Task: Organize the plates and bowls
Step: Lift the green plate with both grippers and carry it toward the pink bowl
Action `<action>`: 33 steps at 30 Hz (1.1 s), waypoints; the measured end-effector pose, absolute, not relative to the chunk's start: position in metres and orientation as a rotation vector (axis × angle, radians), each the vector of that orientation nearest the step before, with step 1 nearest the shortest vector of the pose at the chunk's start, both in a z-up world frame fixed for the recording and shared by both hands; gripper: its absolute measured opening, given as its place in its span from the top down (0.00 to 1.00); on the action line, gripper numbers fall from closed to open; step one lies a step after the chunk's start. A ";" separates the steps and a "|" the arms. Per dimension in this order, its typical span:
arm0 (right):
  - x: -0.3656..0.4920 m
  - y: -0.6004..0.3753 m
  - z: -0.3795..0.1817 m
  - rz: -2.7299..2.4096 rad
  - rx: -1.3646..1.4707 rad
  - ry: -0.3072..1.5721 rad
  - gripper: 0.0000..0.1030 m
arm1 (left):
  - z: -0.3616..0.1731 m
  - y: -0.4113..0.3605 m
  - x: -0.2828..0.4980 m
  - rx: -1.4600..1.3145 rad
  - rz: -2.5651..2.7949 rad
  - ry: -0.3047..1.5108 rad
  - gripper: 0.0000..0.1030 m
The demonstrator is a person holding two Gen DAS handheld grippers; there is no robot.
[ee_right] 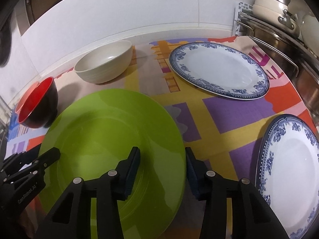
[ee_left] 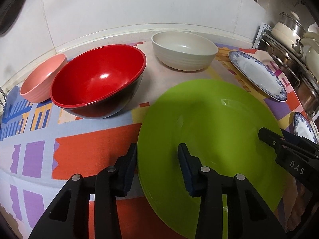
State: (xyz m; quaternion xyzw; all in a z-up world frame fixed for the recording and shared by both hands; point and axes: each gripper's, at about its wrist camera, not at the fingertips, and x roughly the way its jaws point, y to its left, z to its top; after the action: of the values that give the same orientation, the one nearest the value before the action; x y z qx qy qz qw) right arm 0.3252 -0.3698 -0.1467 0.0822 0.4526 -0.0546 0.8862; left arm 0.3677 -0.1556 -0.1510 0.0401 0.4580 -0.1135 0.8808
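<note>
A large green plate (ee_left: 209, 123) (ee_right: 111, 131) lies on the patterned mat. My left gripper (ee_left: 158, 169) straddles its left rim, one finger outside the edge and one over the plate, with a visible gap between the pads. My right gripper (ee_right: 162, 169) straddles the right rim the same way, jaws apart. Each gripper shows in the other's view, the right gripper (ee_left: 267, 137) and the left gripper (ee_right: 49, 155). A red bowl (ee_left: 97, 83) with a black outside, a pink bowl (ee_left: 39, 79) and a cream bowl (ee_left: 183, 49) stand behind.
Two blue-patterned white plates lie to the right, the far plate (ee_right: 219, 69) and the near plate (ee_right: 289, 175). A metal rack with pots (ee_right: 279, 20) stands at the right edge. A white tiled wall (ee_left: 139, 10) closes the back.
</note>
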 end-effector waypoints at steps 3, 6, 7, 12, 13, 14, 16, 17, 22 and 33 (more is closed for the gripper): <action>0.326 -0.369 -0.146 -0.115 0.165 0.946 0.57 | -0.150 -0.156 0.368 0.079 -0.228 0.957 0.62; 0.325 -0.369 -0.145 -0.116 0.157 0.949 0.58 | -0.148 -0.153 0.367 0.067 -0.214 0.956 0.62; 0.324 -0.368 -0.144 -0.116 0.158 0.950 0.58 | -0.147 -0.152 0.366 0.067 -0.209 0.951 0.62; 0.318 -0.361 -0.137 -0.100 0.141 0.942 0.59 | -0.138 -0.142 0.355 0.051 -0.193 0.931 0.62; 0.316 -0.359 -0.133 -0.098 0.137 0.938 0.58 | -0.135 -0.139 0.351 0.049 -0.189 0.924 0.62; 0.314 -0.357 -0.131 -0.095 0.135 0.934 0.58 | -0.132 -0.135 0.347 0.046 -0.182 0.917 0.62; 0.308 -0.351 -0.125 -0.084 0.120 0.924 0.58 | -0.128 -0.128 0.339 0.034 -0.172 0.909 0.62; 0.306 -0.347 -0.122 -0.080 0.114 0.920 0.58 | -0.126 -0.124 0.336 0.029 -0.167 0.906 0.62; 0.289 -0.327 -0.110 -0.048 0.090 0.905 0.58 | -0.116 -0.102 0.314 0.018 -0.130 0.883 0.62; 0.265 -0.265 -0.097 0.049 0.067 0.902 0.58 | -0.100 -0.028 0.272 -0.008 -0.017 0.872 0.62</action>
State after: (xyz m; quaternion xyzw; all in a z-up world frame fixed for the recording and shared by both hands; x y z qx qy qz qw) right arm 0.2654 -0.2645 -0.0972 0.0326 0.4357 0.0239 0.8992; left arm 0.2716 -0.0283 -0.0999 -0.0039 0.4222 -0.0082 0.9065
